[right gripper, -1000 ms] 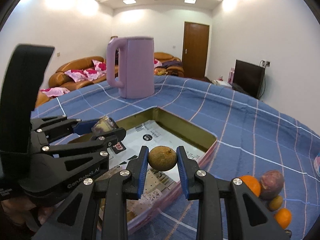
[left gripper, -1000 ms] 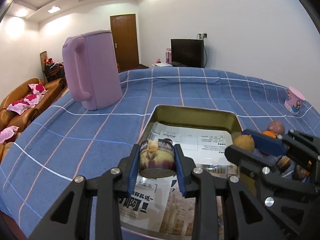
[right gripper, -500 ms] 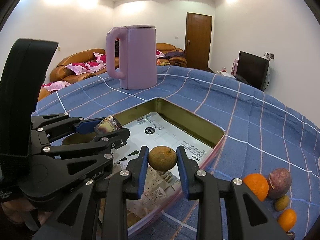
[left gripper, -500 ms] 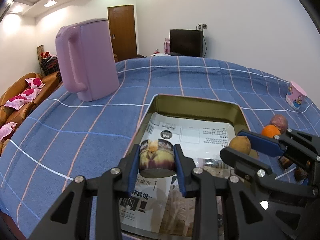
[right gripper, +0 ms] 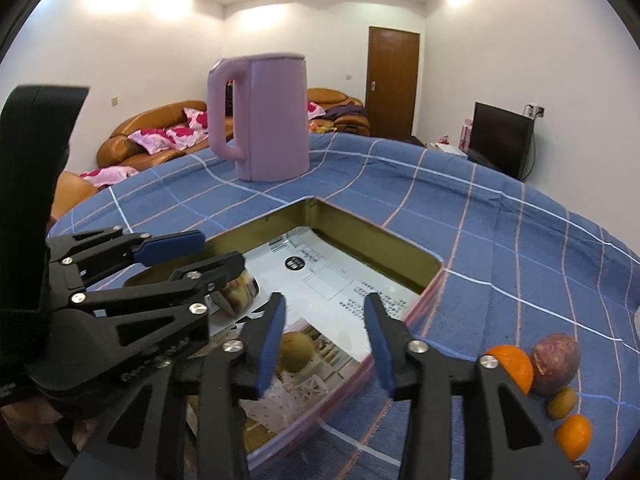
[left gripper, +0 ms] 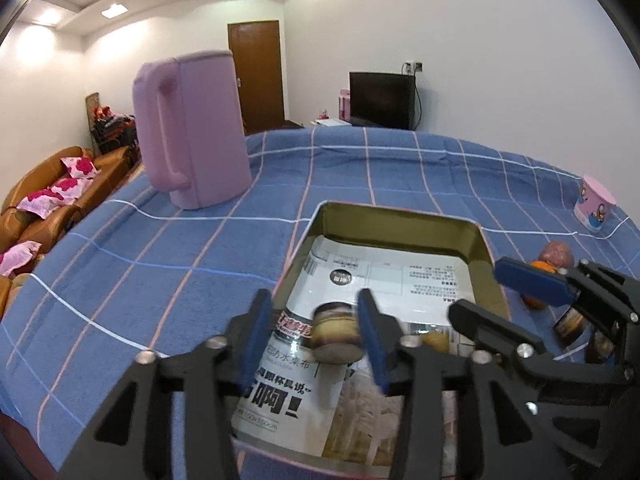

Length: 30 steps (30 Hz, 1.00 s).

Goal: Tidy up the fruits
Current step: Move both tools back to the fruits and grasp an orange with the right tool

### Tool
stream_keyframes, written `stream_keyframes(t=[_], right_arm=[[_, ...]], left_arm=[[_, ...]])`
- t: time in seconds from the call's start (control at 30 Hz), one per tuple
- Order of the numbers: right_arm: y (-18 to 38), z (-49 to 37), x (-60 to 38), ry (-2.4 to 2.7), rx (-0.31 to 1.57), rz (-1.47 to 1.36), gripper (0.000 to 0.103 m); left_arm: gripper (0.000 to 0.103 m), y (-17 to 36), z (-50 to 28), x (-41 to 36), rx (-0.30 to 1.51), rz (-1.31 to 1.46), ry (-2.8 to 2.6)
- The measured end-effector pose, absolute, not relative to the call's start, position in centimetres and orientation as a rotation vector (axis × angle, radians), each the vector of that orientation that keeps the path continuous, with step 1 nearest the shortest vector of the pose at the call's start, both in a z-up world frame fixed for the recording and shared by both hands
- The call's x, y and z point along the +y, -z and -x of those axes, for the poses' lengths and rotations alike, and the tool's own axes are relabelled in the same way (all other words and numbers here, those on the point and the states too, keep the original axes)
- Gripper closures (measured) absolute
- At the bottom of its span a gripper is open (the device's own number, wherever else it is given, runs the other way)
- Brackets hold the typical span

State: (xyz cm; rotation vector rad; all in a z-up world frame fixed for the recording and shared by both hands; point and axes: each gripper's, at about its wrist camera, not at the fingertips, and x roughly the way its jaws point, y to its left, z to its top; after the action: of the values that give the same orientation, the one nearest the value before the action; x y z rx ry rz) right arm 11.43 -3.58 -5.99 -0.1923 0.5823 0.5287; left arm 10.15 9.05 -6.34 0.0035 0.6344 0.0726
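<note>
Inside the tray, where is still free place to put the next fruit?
The far half of the tray, bare paper up to its back wall, is free. The near half is crowded: cut fruit between the open left gripper, round fruit by the open right gripper.

Both grippers are built alike. The left gripper [left gripper: 312,330] and the right gripper [right gripper: 324,338] are each made of matte black linkage arms with triangular cut-outs behind the jaws. Silver round-head screws are set at the pivots just behind the fingers. Flat blue pads [right gripper: 270,336] are fitted on the inner finger faces. Faint embossed lettering is seen on the left gripper's body in the right wrist view; it cannot be read. A broad black strap [right gripper: 30,184] is seen rearward of it.
</note>
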Motion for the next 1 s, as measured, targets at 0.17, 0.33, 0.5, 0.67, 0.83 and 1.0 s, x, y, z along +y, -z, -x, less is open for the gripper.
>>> stream_keyframes(t=[0.17, 0.33, 0.5, 0.67, 0.83, 1.0], right_arm=[[5.3, -10.1, -5.9, -0.489, 0.554, 0.187, 0.047], [4.2, -8.1, -9.9, -0.425, 0.522, 0.161, 0.047], [4.1, -5.8, -15.2, -0.301, 0.521, 0.138, 0.047], [5.2, -4.1, -19.9, -0.175, 0.558, 0.107, 0.046], [6.4, -3.8, -23.0, -0.107, 0.604, 0.075, 0.046], [7.2, -4.3, -23.9, -0.096, 0.637, 0.058, 0.046]], left_arm=[[0.028, 4.7, -8.7, 7.8, 0.575, 0.000, -0.048], [0.026, 3.3, -7.4, 4.8, 0.542, -0.018, 0.021], [0.025, 3.2, -6.6, 1.5, 0.543, -0.038, 0.094], [0.025, 4.1, -6.5, -2.3, 0.582, -0.058, 0.174], [0.025, 5.0, -5.8, -5.9, 0.610, -0.086, 0.240], [0.025, 5.7, -5.5, -7.8, 0.626, -0.111, 0.265]])
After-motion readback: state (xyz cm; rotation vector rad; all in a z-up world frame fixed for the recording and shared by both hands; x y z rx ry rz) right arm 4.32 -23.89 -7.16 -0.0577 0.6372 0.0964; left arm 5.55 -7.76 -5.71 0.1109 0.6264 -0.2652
